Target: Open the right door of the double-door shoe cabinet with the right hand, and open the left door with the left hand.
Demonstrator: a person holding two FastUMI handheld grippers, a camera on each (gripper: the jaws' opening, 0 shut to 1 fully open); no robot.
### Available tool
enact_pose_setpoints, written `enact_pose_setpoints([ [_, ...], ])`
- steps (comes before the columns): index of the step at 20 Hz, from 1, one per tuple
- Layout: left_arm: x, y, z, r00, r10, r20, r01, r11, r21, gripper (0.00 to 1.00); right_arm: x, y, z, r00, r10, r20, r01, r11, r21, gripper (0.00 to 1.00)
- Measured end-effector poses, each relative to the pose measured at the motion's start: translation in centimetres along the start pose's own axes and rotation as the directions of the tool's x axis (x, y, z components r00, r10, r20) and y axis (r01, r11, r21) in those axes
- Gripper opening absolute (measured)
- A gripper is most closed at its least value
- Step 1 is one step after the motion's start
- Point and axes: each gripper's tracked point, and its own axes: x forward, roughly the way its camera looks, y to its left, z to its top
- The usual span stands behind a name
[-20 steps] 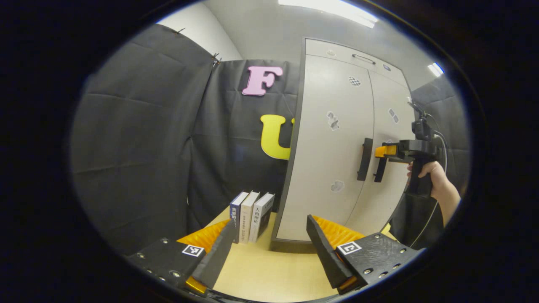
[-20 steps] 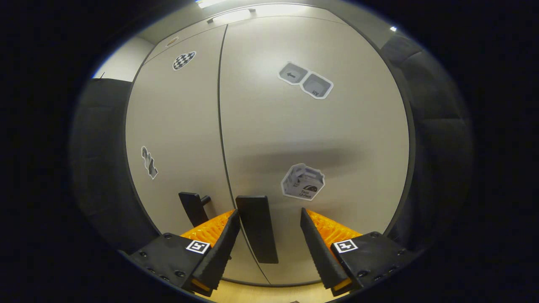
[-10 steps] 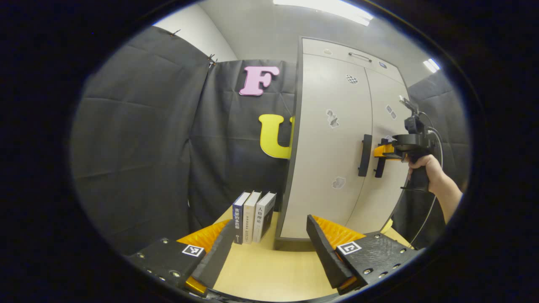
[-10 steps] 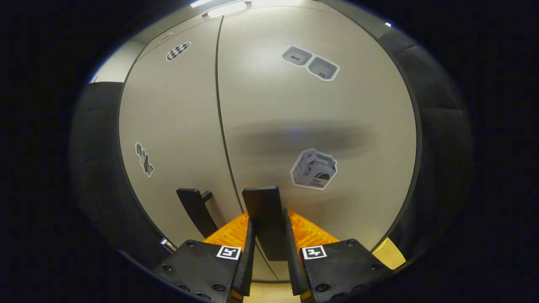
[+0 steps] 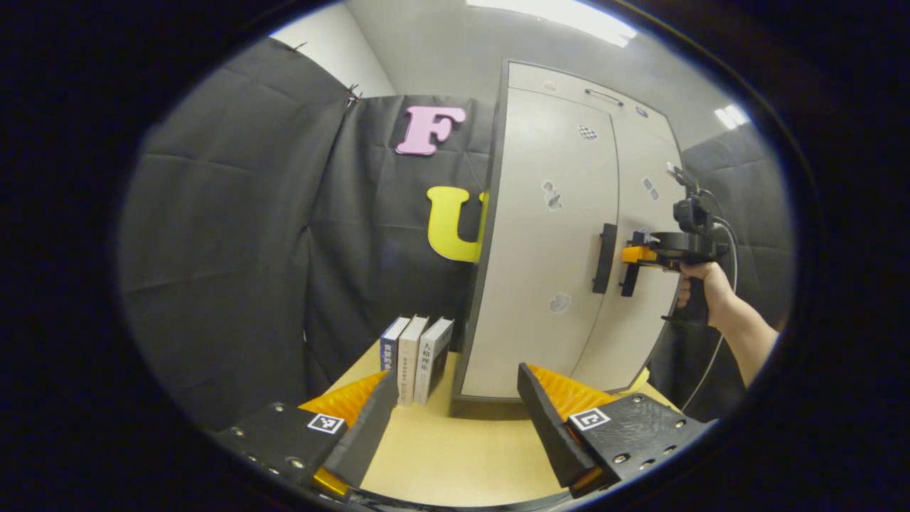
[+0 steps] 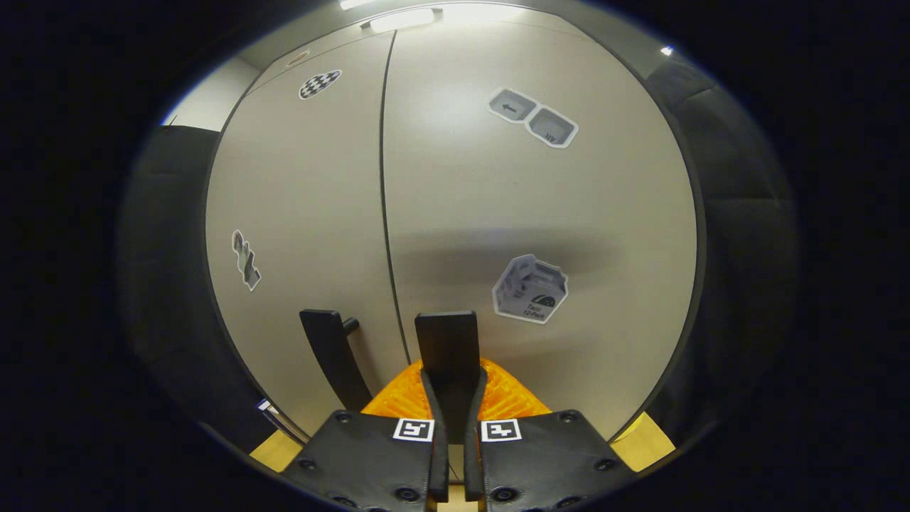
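1. The right tool (image 6: 450,427) is clamped on the right door handle (image 6: 446,345), its fingers nearly together with the dark bar between them. The grip sits on the bar's lower part, so a pull off the hinge arc could let the bar slip out.
2. The right door (image 6: 540,206) and left door (image 6: 306,213) of the shoe cabinet (image 5: 498,213) appear closed, a thin seam between them. A jerk rather than a steady pull might rock the cabinet on the table (image 5: 441,455).
3. The left tool (image 5: 455,427) hangs wide open and empty, well apart from the left door handle (image 5: 605,257); a late reach could meet the swinging right door.
4. Books (image 5: 416,359) stand just beside the cabinet's left side, where the left door may knock them.
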Motion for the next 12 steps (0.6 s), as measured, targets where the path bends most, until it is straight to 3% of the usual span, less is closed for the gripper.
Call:
enact_pose_setpoints([
  [12, 0.4, -2.7, -0.7, 0.993, -0.106, -0.049, 0.106, 0.994, -0.015, 1.00, -3.4, -0.2, -0.5, 0.997, 0.079, -0.009, -0.079, 0.997, -0.020, 0.10],
])
